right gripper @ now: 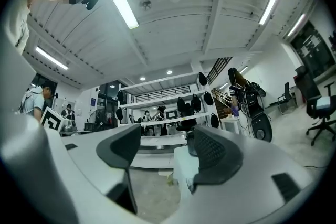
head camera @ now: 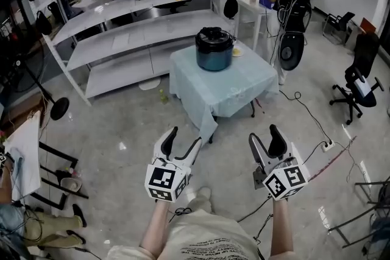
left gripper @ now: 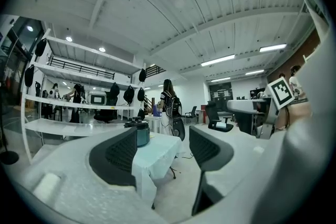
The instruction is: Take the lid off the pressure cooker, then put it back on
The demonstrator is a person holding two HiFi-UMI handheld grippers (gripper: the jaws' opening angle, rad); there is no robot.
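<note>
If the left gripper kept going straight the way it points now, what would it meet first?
The left gripper would most likely meet the cloth-covered table at its near corner, across the floor. The pressure cooker stands further back on it; whether the gripper clears the tabletop is unclear.

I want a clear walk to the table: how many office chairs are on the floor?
2. A black swivel chair stands at the head view's right edge; a second chair sits farther back by the right wall. More may be hidden out of frame.
</note>
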